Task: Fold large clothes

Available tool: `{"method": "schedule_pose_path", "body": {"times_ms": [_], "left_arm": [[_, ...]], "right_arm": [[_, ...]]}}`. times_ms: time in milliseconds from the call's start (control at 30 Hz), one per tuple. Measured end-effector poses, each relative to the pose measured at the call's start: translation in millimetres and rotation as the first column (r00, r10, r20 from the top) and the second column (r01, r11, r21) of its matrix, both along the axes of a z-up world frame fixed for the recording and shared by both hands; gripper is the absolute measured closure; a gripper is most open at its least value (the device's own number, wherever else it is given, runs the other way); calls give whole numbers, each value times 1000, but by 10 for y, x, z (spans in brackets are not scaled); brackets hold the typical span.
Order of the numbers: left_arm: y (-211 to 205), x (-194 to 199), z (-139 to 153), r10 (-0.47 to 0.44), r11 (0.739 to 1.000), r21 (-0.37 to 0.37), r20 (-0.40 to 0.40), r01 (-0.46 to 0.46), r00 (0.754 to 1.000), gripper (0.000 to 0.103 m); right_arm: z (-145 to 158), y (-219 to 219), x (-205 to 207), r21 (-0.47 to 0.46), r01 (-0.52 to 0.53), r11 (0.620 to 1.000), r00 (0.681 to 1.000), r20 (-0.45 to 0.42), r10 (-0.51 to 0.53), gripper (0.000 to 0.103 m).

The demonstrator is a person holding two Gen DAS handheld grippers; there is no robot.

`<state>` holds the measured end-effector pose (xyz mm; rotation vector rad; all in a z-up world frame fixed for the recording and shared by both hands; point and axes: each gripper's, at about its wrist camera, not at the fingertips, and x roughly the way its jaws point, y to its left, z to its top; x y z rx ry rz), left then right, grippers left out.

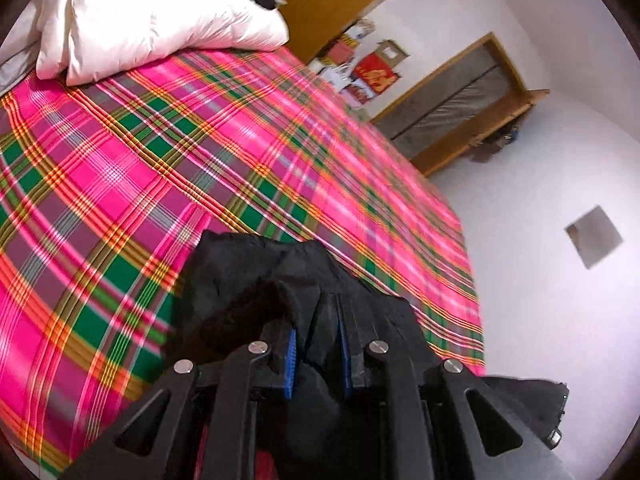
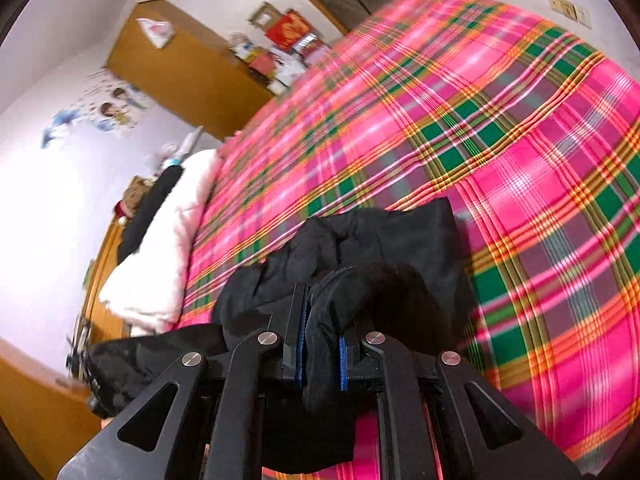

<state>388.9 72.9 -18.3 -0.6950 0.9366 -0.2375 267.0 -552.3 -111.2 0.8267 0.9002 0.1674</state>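
The left gripper [image 1: 316, 354] has its jaws clamped on a bunch of the black garment [image 1: 256, 280], and the right gripper [image 2: 322, 354] has its jaws pinched on another fold of the same cloth [image 2: 380, 240]. The garment hangs bunched over the near edge of the bed's pink plaid sheet [image 1: 120, 168]. A white quilt [image 1: 152, 12] lies at the far left.

Ahead of my left jaws the plaid bedspread [image 1: 248, 152] lies bare across the middle of the frame; only the white pillow [image 1: 160, 12] blocks the upper left. From my right view, open plaid fills the right half, the white quilt [image 2: 168, 240] heaped along the left edge. The black garment [image 2: 384, 248] bunches low in the centre of the frame.
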Motion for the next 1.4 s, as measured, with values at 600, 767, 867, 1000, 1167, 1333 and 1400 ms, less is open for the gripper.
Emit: {"method": "schedule_pose_path", "body": {"times_ms": [600, 767, 867, 1000, 1167, 1333, 1400], "left_arm": [[101, 998, -653, 10, 990, -138, -157, -32, 988, 57], [201, 918, -407, 5, 984, -179, -117, -26, 993, 49], [310, 871, -200, 42, 987, -154, -56, -50, 998, 43], [432, 795, 54, 61, 993, -100, 22, -58, 998, 40], [274, 576, 17, -61, 994, 92, 43, 57, 997, 40], [-51, 494, -486, -171, 962, 208, -52, 178, 984, 40], [-129, 551, -623, -176, 943, 272, -77, 190, 981, 40]], "right_arm": [[-535, -195, 794, 247, 157, 956, 985, -103, -135, 32], [-279, -194, 654, 249, 176, 952, 984, -7, -180, 28], [-111, -178, 647, 207, 165, 964, 983, 49, -179, 28], [116, -93, 608, 118, 134, 984, 981, 127, -149, 28], [113, 207, 507, -125, 34, 992, 986, 169, -12, 28], [-354, 490, 499, -287, -87, 954, 993, 53, 106, 28], [-496, 458, 560, -313, -83, 946, 995, 24, 95, 28]]}}
